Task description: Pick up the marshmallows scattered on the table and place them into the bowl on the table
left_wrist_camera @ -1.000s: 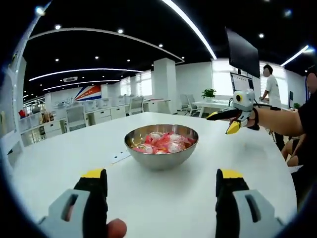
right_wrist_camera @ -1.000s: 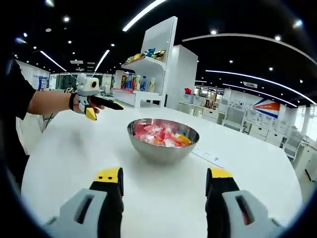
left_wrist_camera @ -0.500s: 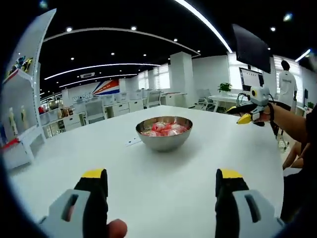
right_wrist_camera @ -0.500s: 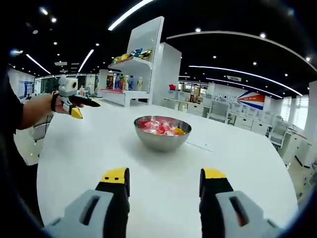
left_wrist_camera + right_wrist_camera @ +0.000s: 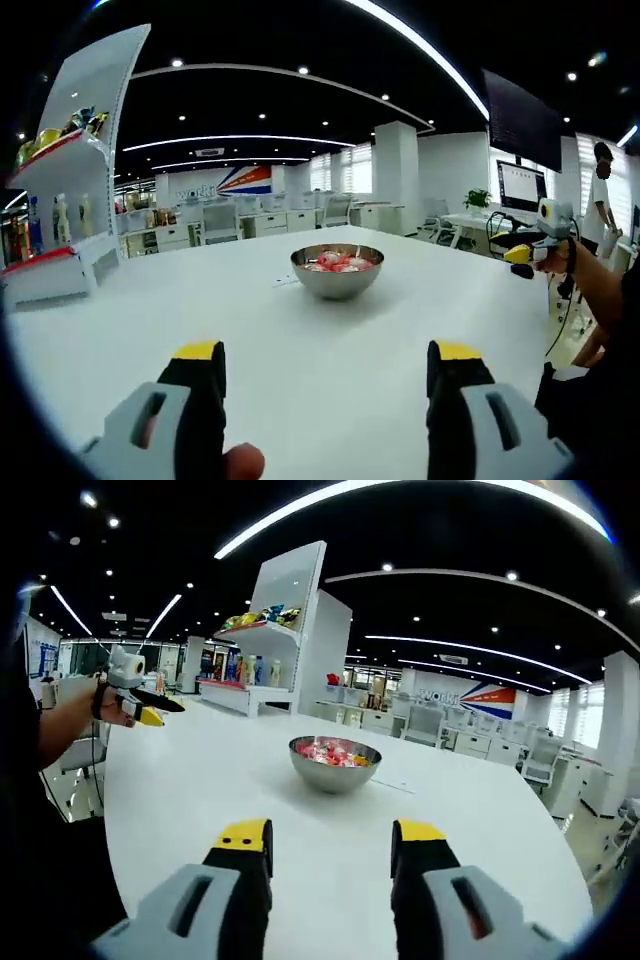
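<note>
Both grippers are hovering level above the white surface (image 5: pixel 330 350), well back from the bowl (image 5: pixel 337 271) of marshmallows (image 5: pixel 337 262). The left gripper (image 5: pixel 325 365) and right gripper (image 5: pixel 328 838) are each holding their fingers spread wide, gripping nothing.

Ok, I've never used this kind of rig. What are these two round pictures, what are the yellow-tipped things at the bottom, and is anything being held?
There is no robot arm: a person holds a two-jaw gripper in each hand, and a fisheye camera rides on each one. The left gripper view looks along the left gripper; its yellow-tipped jaws stand apart with nothing between them. The right gripper view looks along the right gripper, also open and empty. Each view catches the other gripper at its edge, held up off the table. On the white table stands a metal bowl holding pink and white marshmallows. A small flat white thing lies beside the bowl; what it is I cannot tell.
</note>
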The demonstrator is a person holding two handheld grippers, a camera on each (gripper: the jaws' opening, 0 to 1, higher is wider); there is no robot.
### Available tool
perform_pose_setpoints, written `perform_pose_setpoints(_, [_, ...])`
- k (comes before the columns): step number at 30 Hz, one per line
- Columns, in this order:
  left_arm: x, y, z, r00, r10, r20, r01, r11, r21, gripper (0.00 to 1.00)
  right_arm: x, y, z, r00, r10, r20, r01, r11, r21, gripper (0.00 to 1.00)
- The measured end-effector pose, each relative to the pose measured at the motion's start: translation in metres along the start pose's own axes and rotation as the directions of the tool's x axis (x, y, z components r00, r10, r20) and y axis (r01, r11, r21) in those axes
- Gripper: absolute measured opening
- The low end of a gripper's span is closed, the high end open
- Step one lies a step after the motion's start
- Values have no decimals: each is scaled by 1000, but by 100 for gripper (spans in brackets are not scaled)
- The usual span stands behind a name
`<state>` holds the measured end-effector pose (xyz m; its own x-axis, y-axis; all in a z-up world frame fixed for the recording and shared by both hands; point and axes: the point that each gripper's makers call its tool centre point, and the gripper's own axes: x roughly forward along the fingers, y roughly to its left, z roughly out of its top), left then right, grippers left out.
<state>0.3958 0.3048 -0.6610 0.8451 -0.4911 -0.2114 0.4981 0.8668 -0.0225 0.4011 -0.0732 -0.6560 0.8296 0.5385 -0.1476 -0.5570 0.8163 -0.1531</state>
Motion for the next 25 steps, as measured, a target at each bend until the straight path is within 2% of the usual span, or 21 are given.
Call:
perform_pose_setpoints(2, [-8,-7,-3,1000,0,0,0,1000,-5,82,-8,5,1,1000,-7,9,7,1000,4,43])
perform_pose_setpoints(5, [-19,-15,-8,1000,1,-26,-1,999,36,81,-18,17,0,1000,-2,8,2,1000,1,43])
perform_pose_setpoints(11, [-43,-33,-4,1000,-3,12,3,999,38,81,-38,31,-3,1000,-16,10,16,1000,8,40])
perform_pose_setpoints(14, [-52,-45,-12,1000,-18,-14,19,997,75,81,-44,39,-10,1000,-10,1,10,1000,2,40])
perform_pose_setpoints(18, [-62,-52,-17,1000,-3,-30,6,994,108,81,-52,41,-21,999,-24,-26,24,1000,-9,38])
perform_pose_setpoints(22, [-67,-57,-22,1000,6,-31,-2,995,104,81,-59,44,-23,1000,-21,-12,22,999,33,35])
perform_pose_setpoints(25, [-64,-57,-28,999,8,-46,-4,995,101,81,-57,46,-25,1000,-15,-14,15,999,28,35])
